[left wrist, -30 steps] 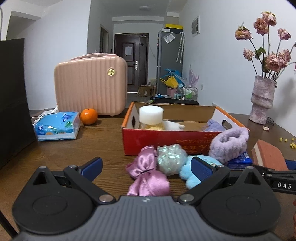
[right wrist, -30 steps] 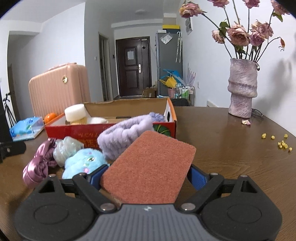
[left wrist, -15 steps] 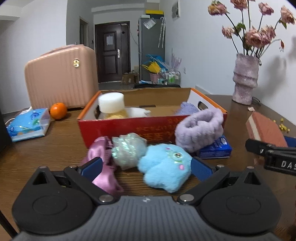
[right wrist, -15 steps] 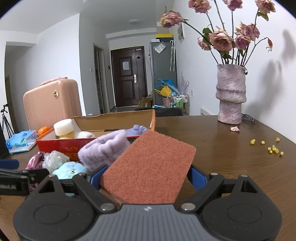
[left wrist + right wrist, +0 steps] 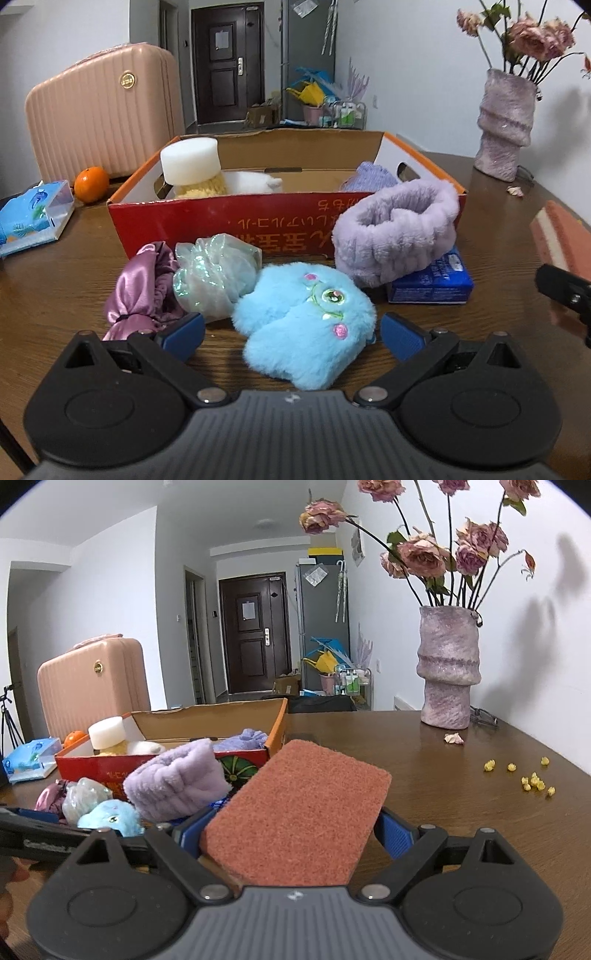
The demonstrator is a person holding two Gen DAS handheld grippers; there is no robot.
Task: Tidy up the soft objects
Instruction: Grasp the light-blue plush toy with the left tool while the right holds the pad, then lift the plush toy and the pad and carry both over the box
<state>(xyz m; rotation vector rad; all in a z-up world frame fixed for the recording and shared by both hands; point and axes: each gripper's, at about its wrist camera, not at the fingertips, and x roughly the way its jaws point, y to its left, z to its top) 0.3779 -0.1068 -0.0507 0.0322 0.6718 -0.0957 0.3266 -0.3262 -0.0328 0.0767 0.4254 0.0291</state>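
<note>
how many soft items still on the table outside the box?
4: pink satin scrunchie, iridescent pouf, blue plush, purple headband atop a blue packet. Others may be hidden.

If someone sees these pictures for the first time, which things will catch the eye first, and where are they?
Probably the fluffy blue plush toy, lying on the wooden table between the open fingers of the left gripper. Next comes the orange scouring sponge, clamped in the right gripper. Behind them stands the red cardboard box, already holding some soft things, with a lilac plush headband leaning at its front right corner.
</note>
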